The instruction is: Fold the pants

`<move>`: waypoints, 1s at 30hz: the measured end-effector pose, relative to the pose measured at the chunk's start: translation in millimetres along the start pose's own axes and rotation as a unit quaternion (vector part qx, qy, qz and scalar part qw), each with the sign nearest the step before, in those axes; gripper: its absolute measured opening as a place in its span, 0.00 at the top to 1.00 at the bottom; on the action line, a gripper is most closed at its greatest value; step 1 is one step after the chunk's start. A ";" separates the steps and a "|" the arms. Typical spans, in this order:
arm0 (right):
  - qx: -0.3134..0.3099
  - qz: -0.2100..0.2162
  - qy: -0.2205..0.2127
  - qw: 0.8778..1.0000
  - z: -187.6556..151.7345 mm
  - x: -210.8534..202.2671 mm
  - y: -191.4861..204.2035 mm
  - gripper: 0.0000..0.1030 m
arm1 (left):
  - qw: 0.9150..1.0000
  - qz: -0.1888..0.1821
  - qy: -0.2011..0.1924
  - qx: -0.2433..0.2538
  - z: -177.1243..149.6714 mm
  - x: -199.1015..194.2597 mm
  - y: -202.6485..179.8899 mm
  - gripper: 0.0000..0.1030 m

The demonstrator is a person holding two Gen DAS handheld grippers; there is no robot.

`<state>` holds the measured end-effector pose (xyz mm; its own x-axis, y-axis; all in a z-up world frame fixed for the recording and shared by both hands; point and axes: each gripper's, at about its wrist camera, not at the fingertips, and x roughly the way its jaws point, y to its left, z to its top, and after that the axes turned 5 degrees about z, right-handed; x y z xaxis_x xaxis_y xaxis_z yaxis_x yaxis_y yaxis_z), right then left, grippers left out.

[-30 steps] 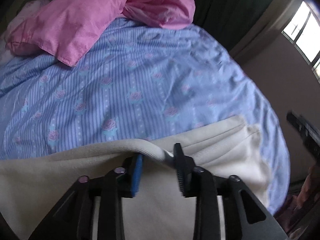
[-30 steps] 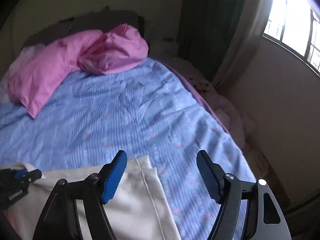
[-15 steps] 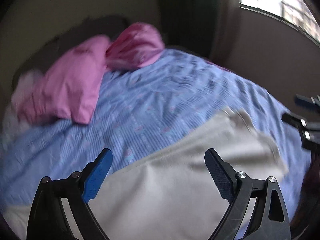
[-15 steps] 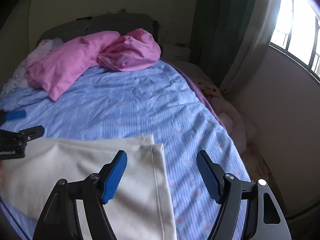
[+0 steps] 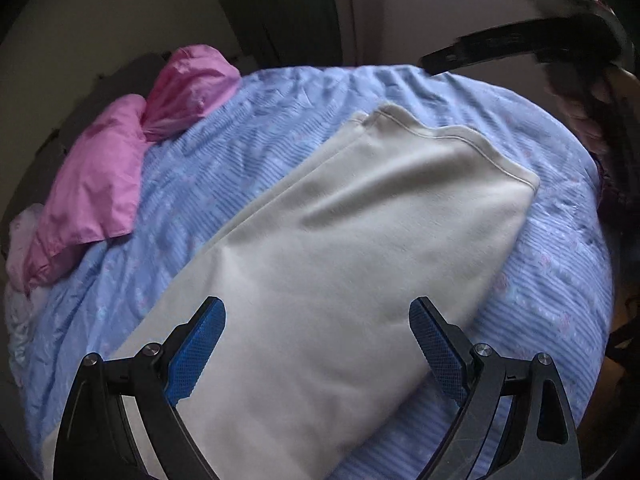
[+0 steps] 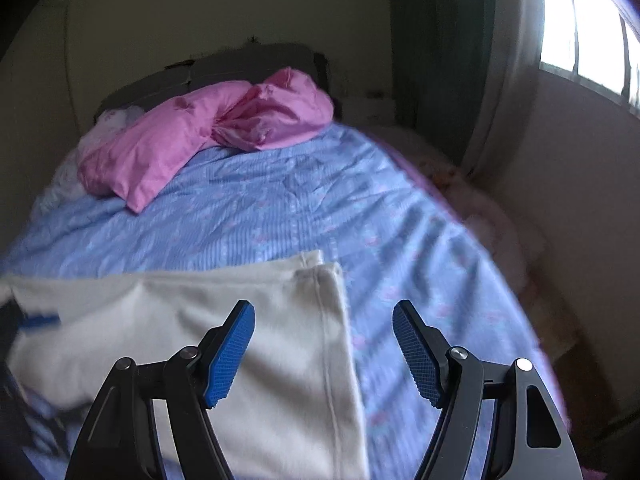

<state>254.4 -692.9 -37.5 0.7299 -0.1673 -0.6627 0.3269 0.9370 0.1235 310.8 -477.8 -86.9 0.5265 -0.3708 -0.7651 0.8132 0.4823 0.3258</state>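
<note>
The cream pants (image 5: 340, 260) lie flat and folded lengthwise on the blue striped bedspread (image 5: 260, 152), the hem end pointing far right. My left gripper (image 5: 316, 344) is open and empty, hovering above the pants' middle. In the right wrist view the pants (image 6: 224, 332) lie at the lower left with a stitched hem edge. My right gripper (image 6: 324, 344) is open and empty, above that hem edge and the bedspread (image 6: 360, 208). The right gripper's arm shows dark and blurred at the top right of the left wrist view (image 5: 520, 44).
Pink pillows (image 6: 208, 132) lie at the head of the bed against a dark headboard (image 6: 224, 68). A dark curtain (image 6: 440, 40) and a bright window (image 6: 580, 20) are on the right. The bed's right edge drops to the floor (image 6: 560, 320).
My left gripper let go of the pants' edge, opened wide and lifted back. The pants now lie spread flat. My right gripper stayed open and drew back a little.
</note>
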 end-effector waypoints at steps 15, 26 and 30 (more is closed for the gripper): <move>0.070 0.052 0.096 0.992 9.8 129.9 -28.7 0.54 | 0.995 -0.044 0.090 0.003 60.8 117.2 107.7 0.21; 0.058 0.019 0.116 0.991 13.8 150.0 -24.5 0.76 | 0.989 -0.092 0.106 -0.039 35.8 144.8 100.2 0.80; 0.056 0.020 0.080 0.995 16.2 133.4 -21.0 0.80 | 0.994 -0.067 0.065 -0.057 34.0 120.1 99.8 0.88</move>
<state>354.7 -739.8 -116.4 0.6411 -0.0713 -0.7641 0.3709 0.9005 0.2272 463.6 -501.2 -127.4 0.3721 -0.3353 -0.8655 0.8370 0.5242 0.1568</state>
